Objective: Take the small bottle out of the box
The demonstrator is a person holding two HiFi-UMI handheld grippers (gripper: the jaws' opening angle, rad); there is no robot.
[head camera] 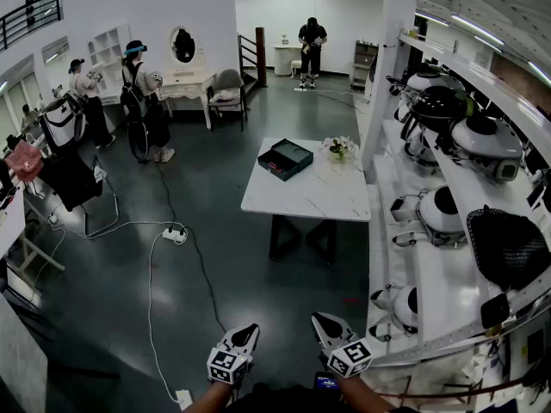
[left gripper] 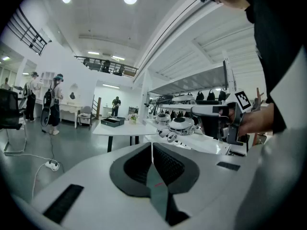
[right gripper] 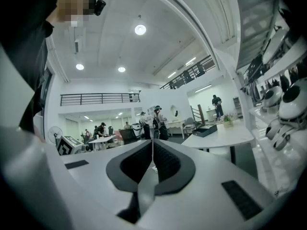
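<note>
**Standing well back from the box, both tongs shut and empty**

Left tongs (left gripper: 152, 146) are pressed together with nothing between them; right tongs (right gripper: 152, 145) are likewise pressed together and empty; both are held low and close to the person's body, side by side, the left tilted slightly down and the right about level.

Beyond them lies open dark floor; a cable (head camera: 151, 299) trails across it to a power strip (head camera: 175, 234) on the left; a long shelf (head camera: 430, 274) of white devices runs close along the right. Well ahead stands the white tabletop (head camera: 301, 198); the dark box (head camera: 285, 158) sits near its far left corner, with flowers (head camera: 340, 149) just beside it to the right. The small bottle cannot be made out from here; I judge it to be inside the box.

The task looks not yet begun; the whole approach remains. Risks, as I judge them: the shelf crowds the right tongs on the way in, so a wide swing could knock a device; tongs that reach the box unopened would only push it; the flowers stand near enough to be tipped by a careless reach.
</note>
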